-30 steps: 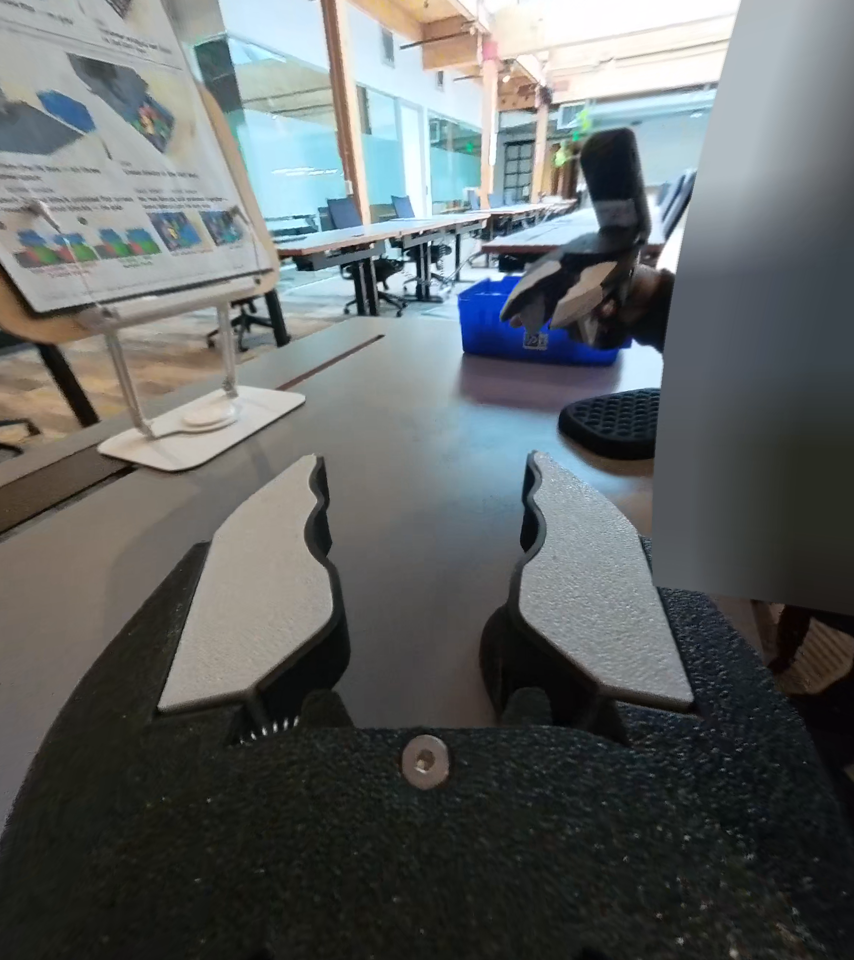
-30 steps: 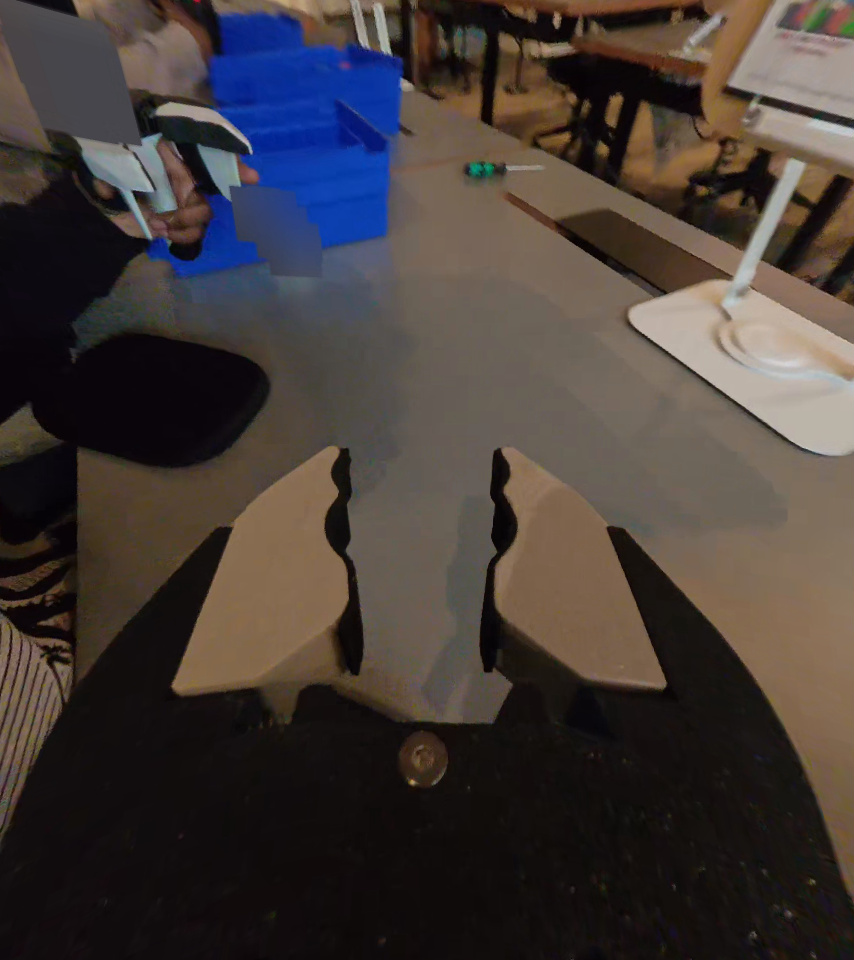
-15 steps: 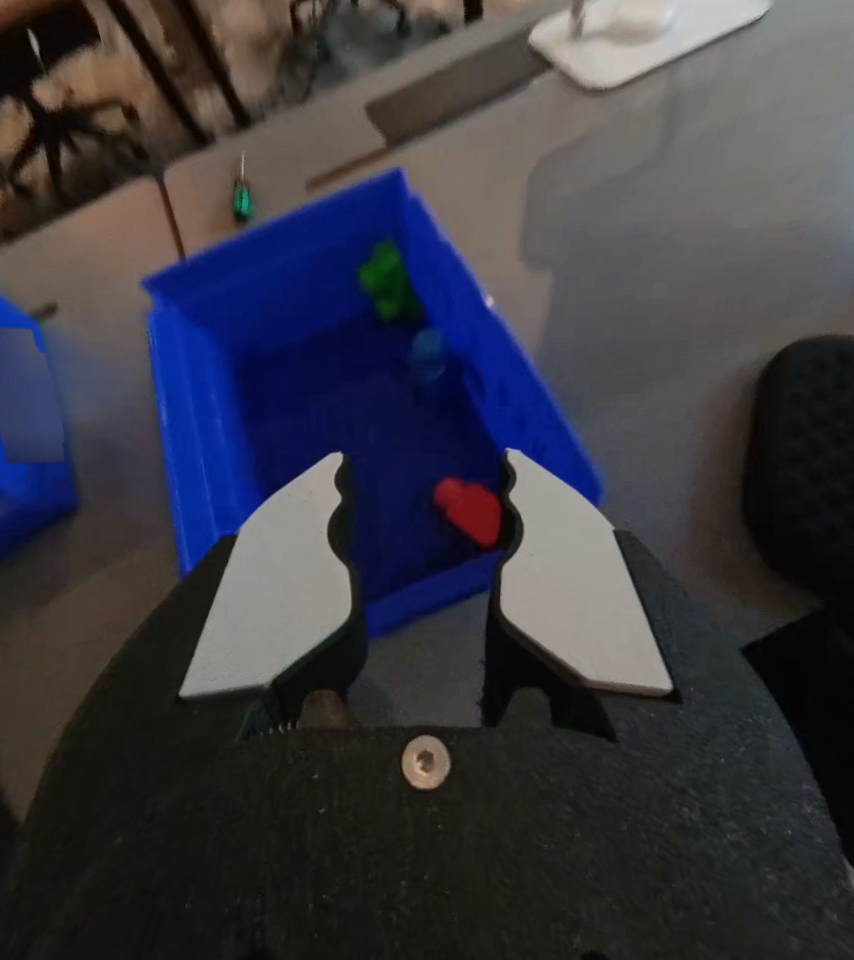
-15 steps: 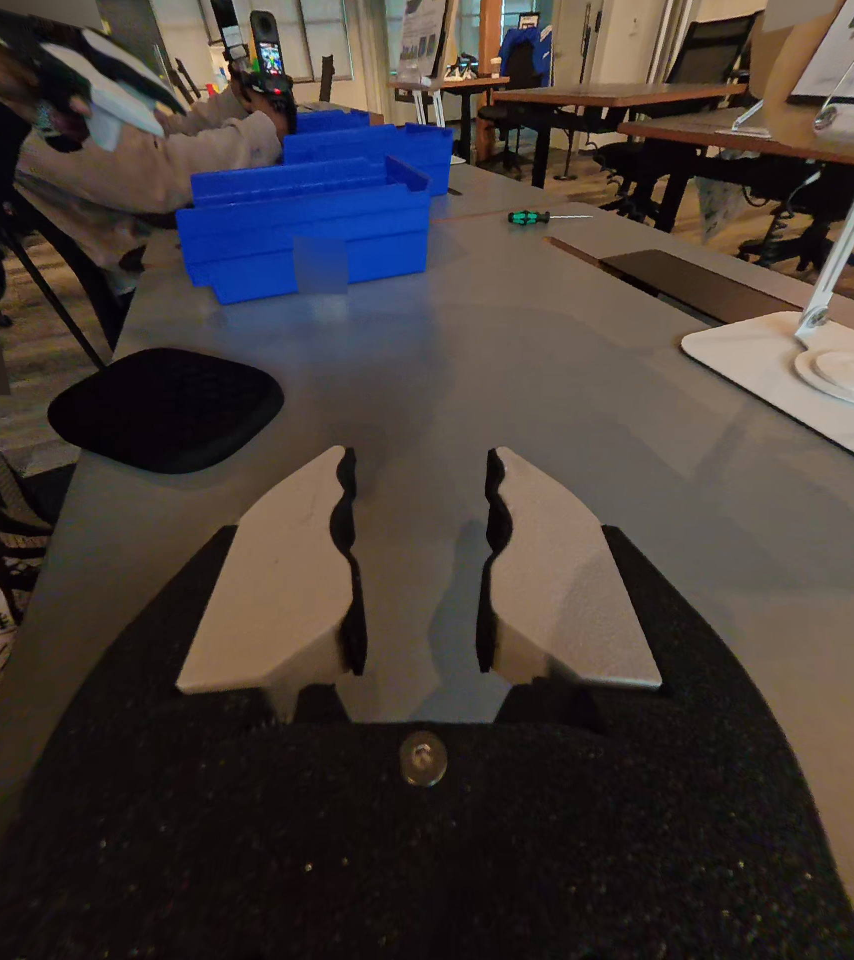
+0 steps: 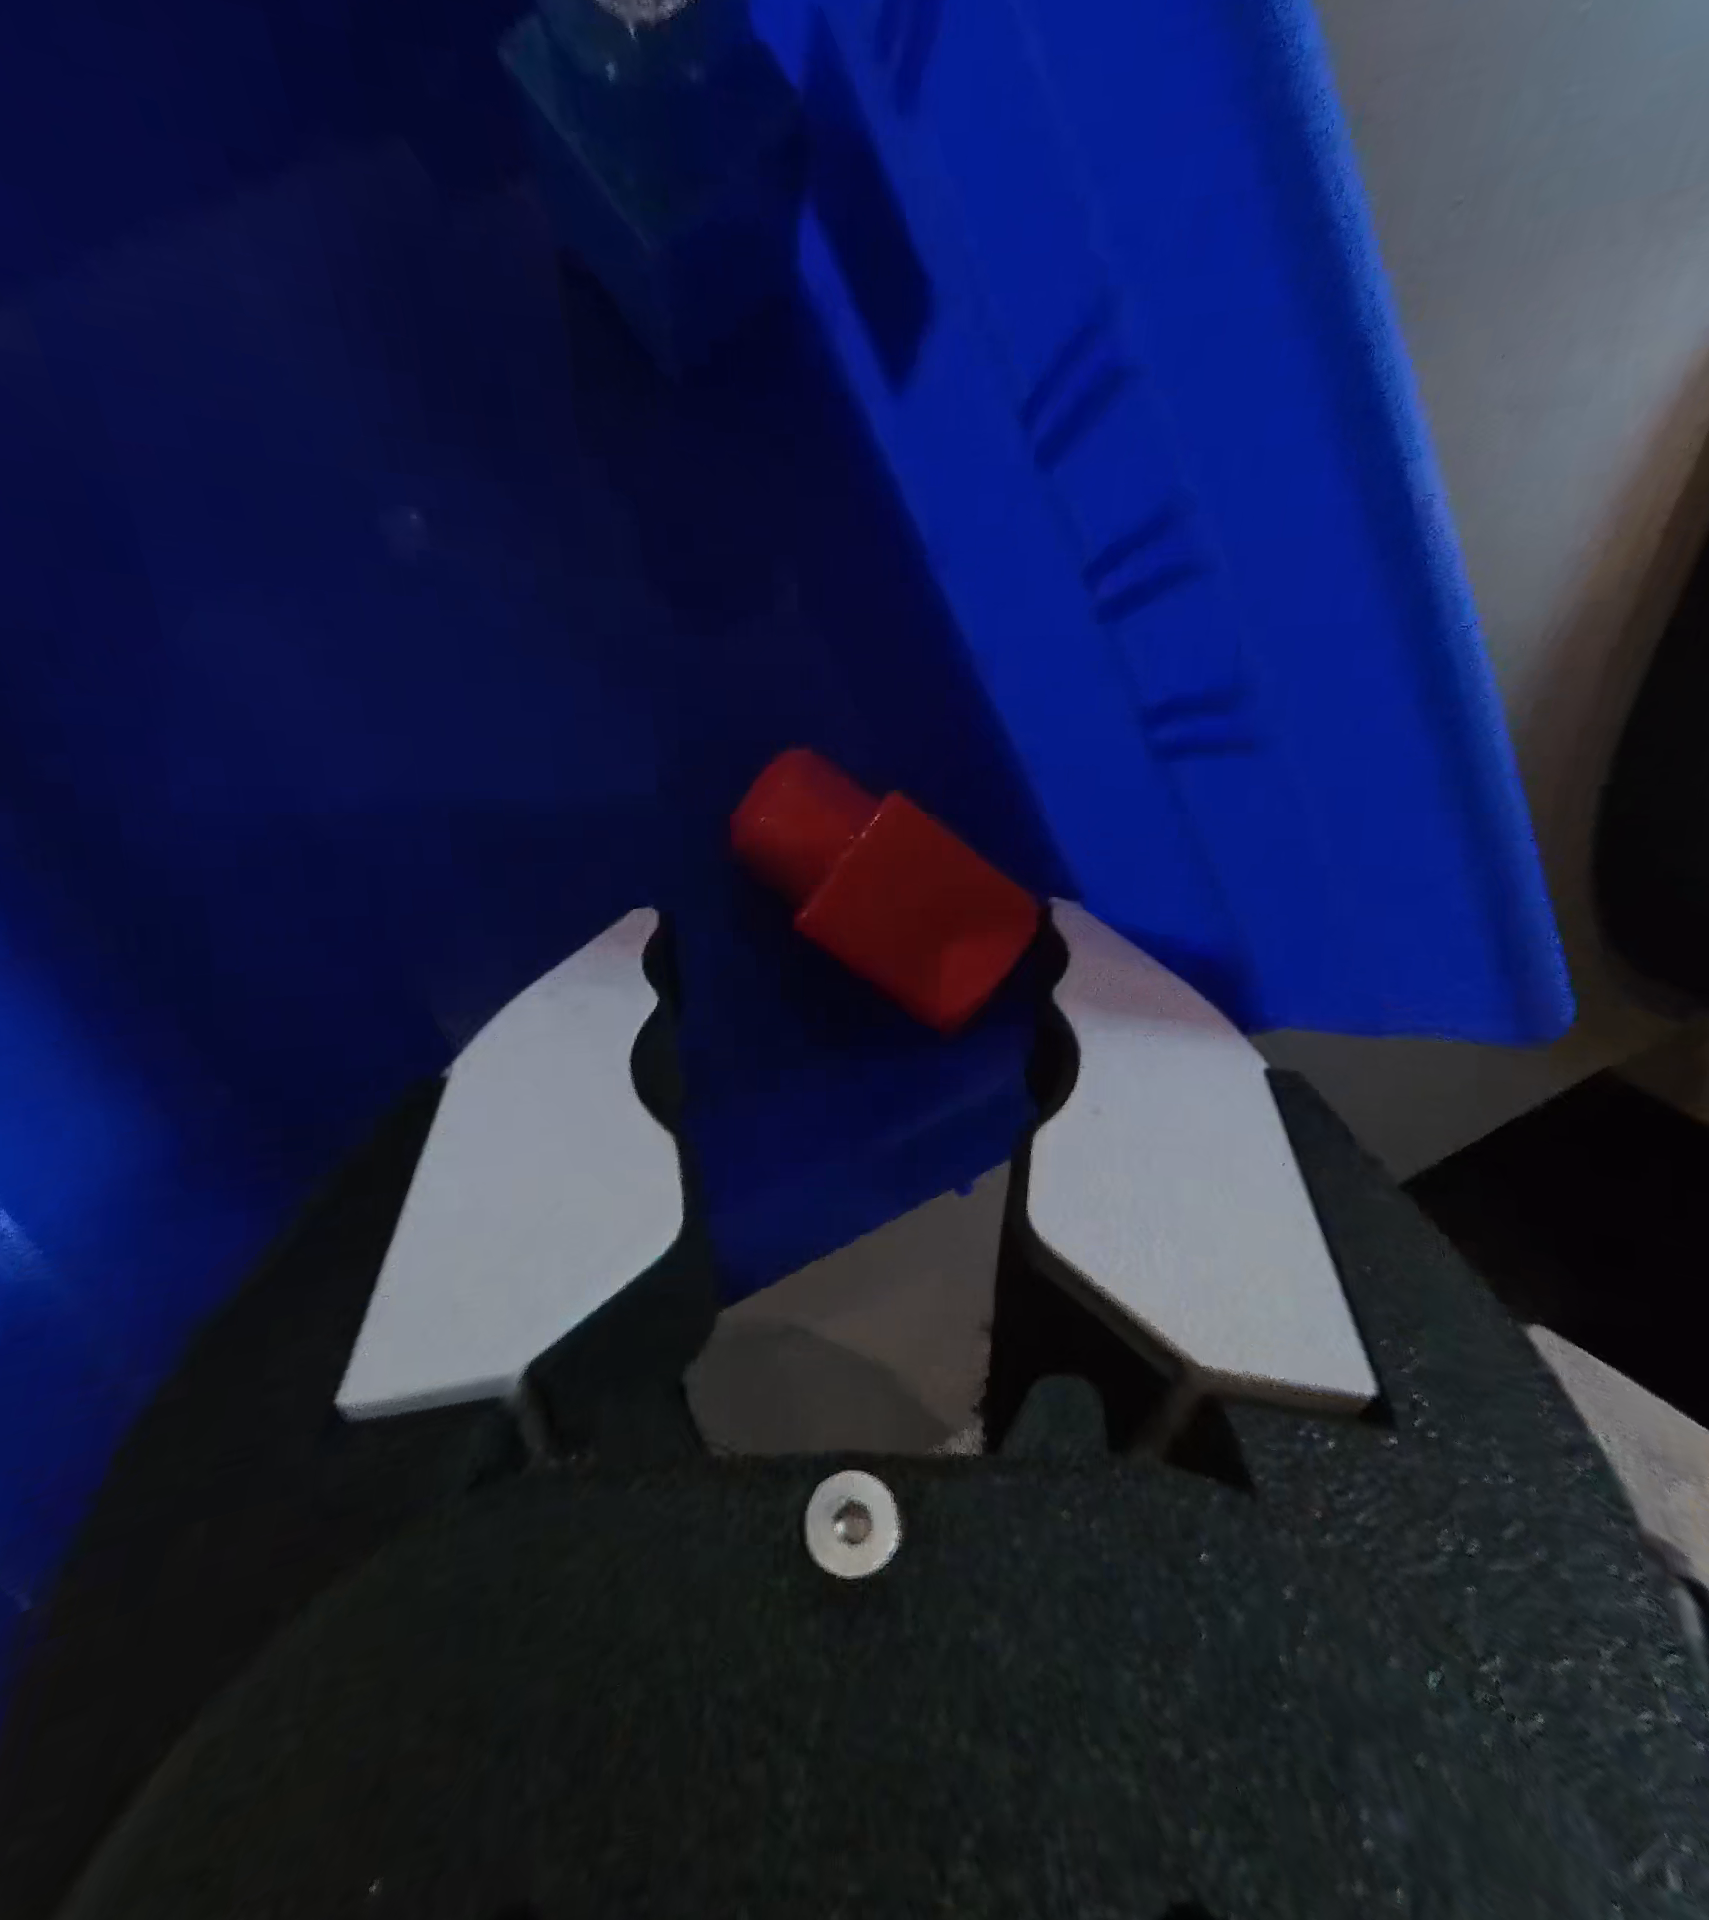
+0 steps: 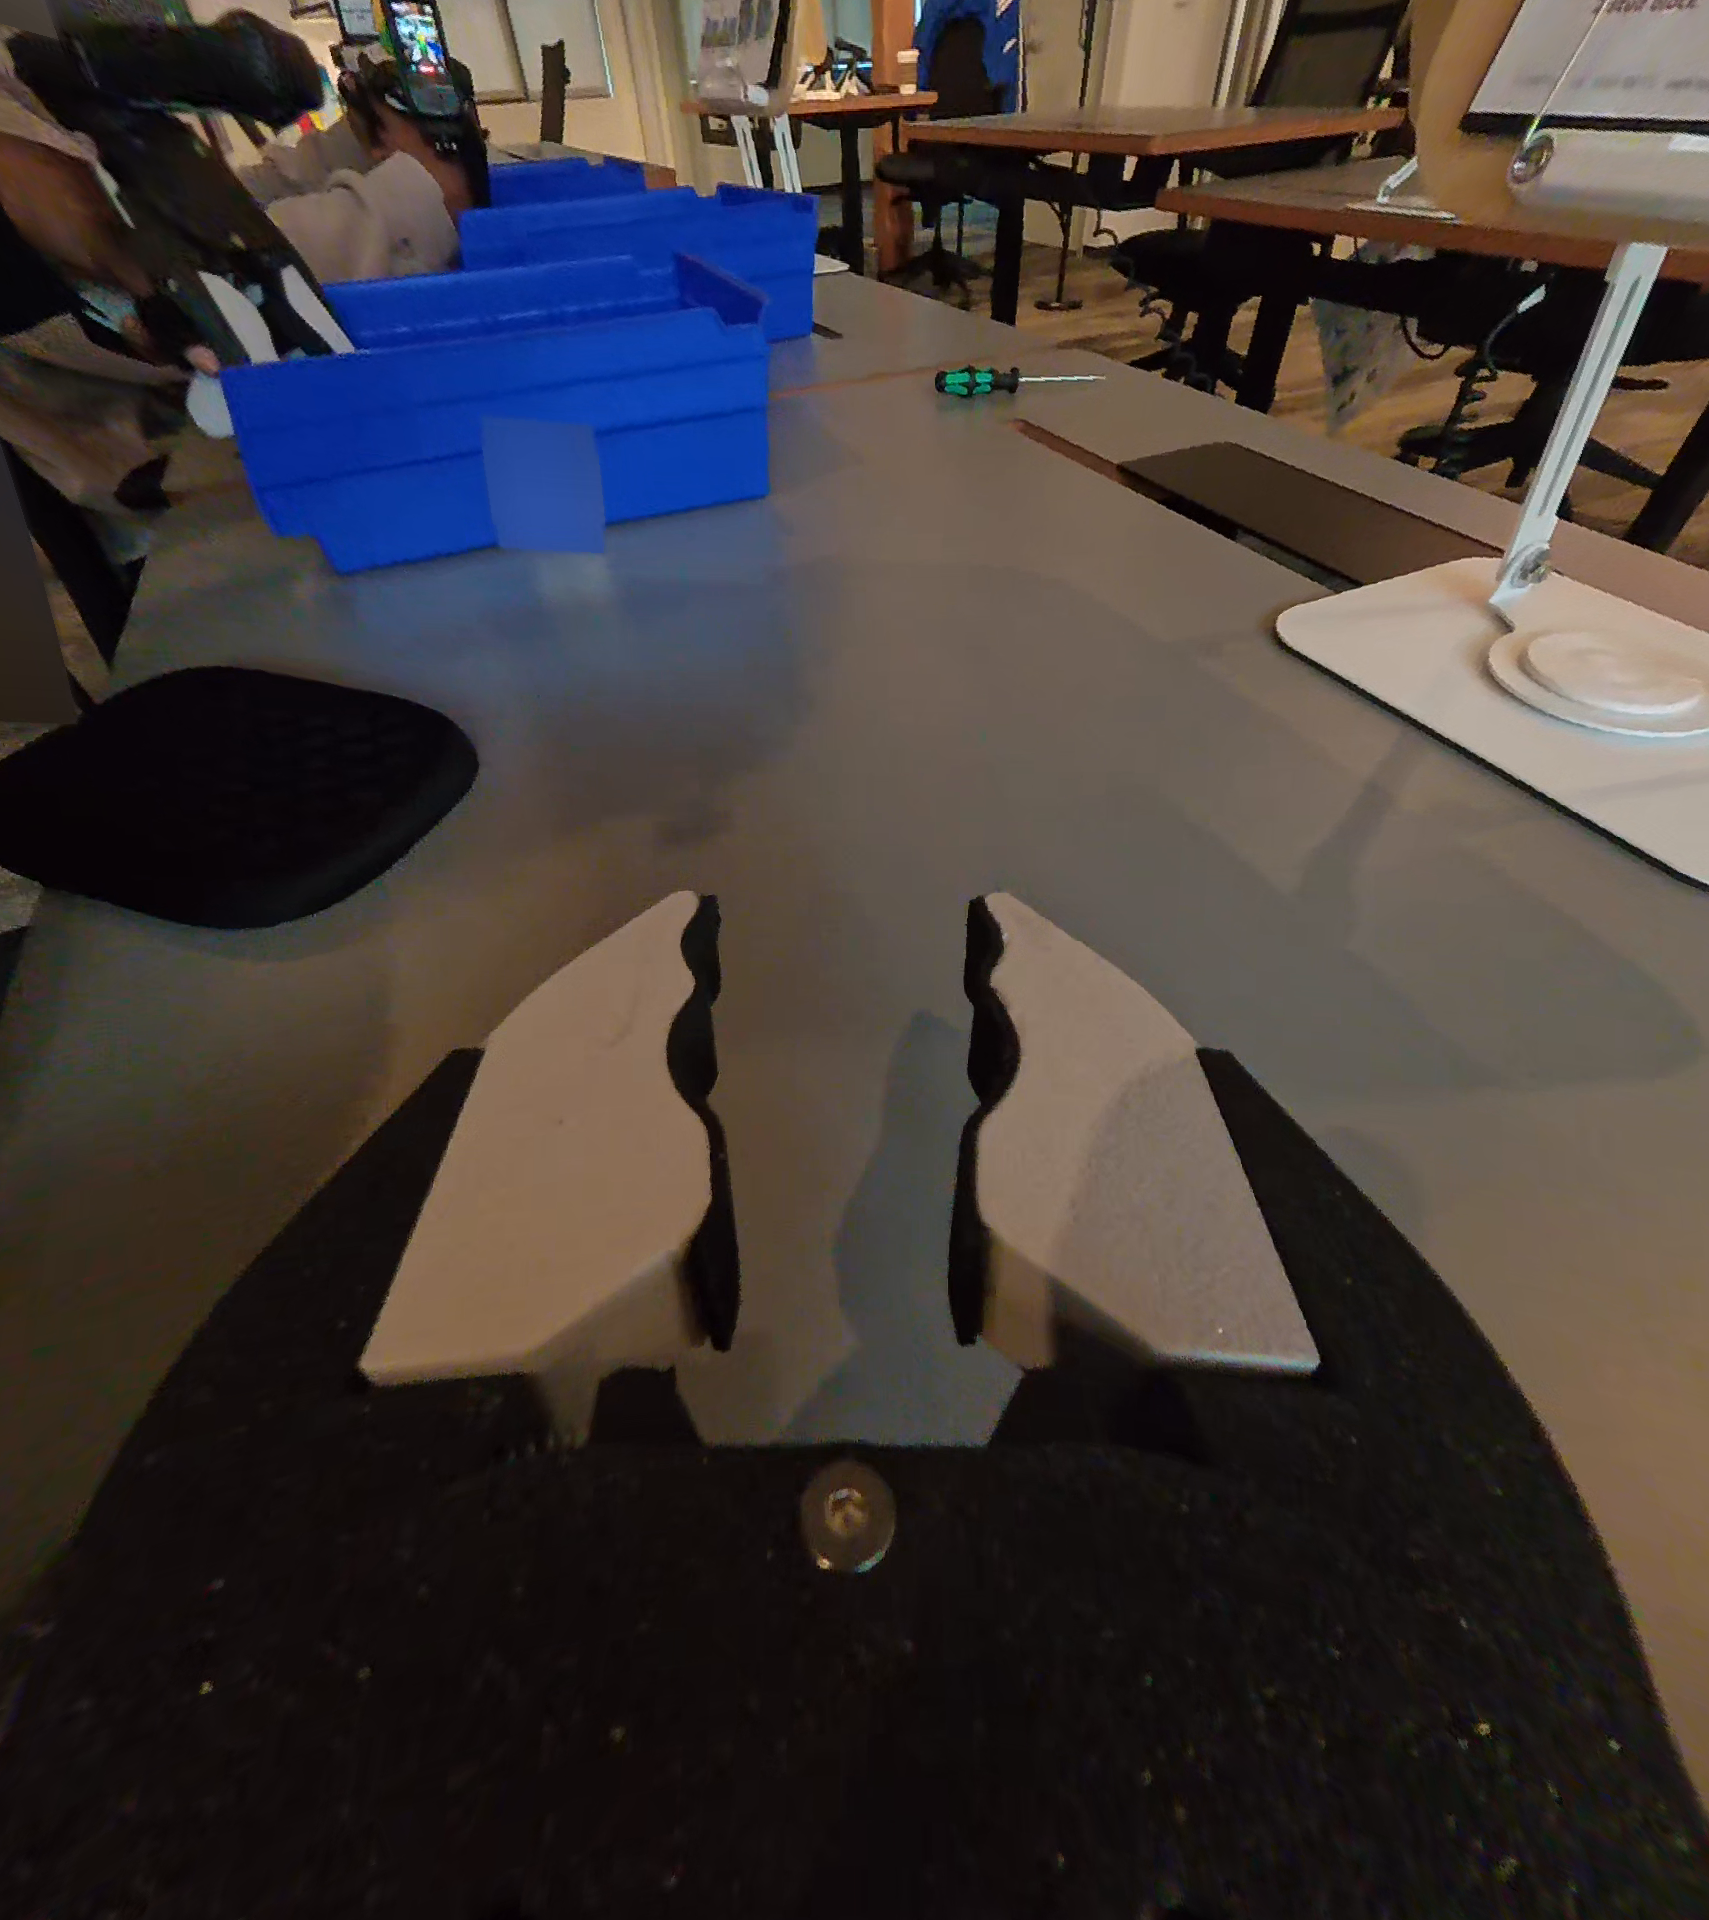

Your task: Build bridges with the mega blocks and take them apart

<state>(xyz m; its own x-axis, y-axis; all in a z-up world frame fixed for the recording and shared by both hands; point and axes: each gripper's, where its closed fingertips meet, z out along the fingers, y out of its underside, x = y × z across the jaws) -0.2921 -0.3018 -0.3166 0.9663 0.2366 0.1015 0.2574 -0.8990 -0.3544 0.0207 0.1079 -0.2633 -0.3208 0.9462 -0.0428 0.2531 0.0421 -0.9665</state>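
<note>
The mega blocks visible at this moment amount to one red block [image 5: 886, 914], which lies on its side on the floor of a blue bin [image 5: 1120, 540]. Items follow in descending size.

1. Surface [image 6: 985, 727]: grey, and bare across its middle. No bridge stands on it, so the build is judged not yet begun.
2. Blue bin: it stands toward the far left part of the surface, with a second blue bin [image 6: 642, 234] behind it. A white stand base [image 6: 1598, 717] sits at the right edge, a black pad [image 6: 216, 790] overlaps the left edge, and a green-handled screwdriver [image 6: 980, 381] lies beyond the bins.
3. Left gripper [image 5: 850, 920]: it hangs inside the blue bin, pointing down at the bin floor. The jaws stand moderately apart and hold nothing.
4. Right gripper [image 6: 839, 904]: it hovers low over the near part of the surface, well apart from the bins. The jaws stand moderately apart and hold nothing.
5. Red block: it lies close to the bin's right wall.

Critical relation: the red block lies just ahead of the left jaws, offset toward the right fingertip, which it touches or nearly touches. Its long axis runs diagonally across the gap, with the round stud pointing up-left and the square body toward the right fingertip. The left gripper is far nearer. A judged requirement for the grasp is a small shift right and a forward advance before closing.
</note>
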